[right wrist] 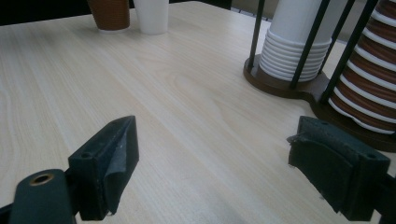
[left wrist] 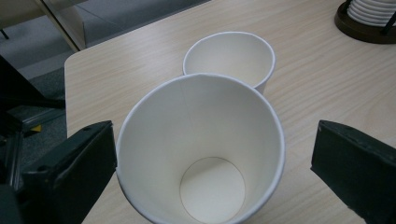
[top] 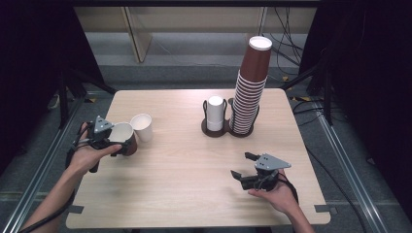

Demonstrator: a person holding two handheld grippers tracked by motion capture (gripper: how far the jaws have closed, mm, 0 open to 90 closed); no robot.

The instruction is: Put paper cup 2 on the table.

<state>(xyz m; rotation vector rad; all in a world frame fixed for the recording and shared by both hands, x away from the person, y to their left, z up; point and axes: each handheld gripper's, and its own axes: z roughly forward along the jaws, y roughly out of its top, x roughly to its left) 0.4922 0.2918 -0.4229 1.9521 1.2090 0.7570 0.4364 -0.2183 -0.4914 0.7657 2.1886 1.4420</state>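
Status, as judged: two cups out of the holder and standing upright at the left of the light wood worktop (top: 184, 165); the tall stack of brown paper cups (top: 250, 97) and the short stack of white paper cups (top: 215, 112) not yet unloaded from the dark wire holder (top: 228, 133).

Left tool (top: 115, 143): open, straddling the brown paper cup with white interior (left wrist: 201, 140). Near contact at one jaw, clear gap at the other. No firm grip yet.

White paper cup (top: 142, 127): just behind the brown one, rims close together.

Right tool (top: 242, 164): open, empty, low over the right front of the worktop.

Left gripper view: confirms the empty cup interior and the jaw gaps, too small to read from the high view. Right gripper view: resolves individual cup rims in both stacks.
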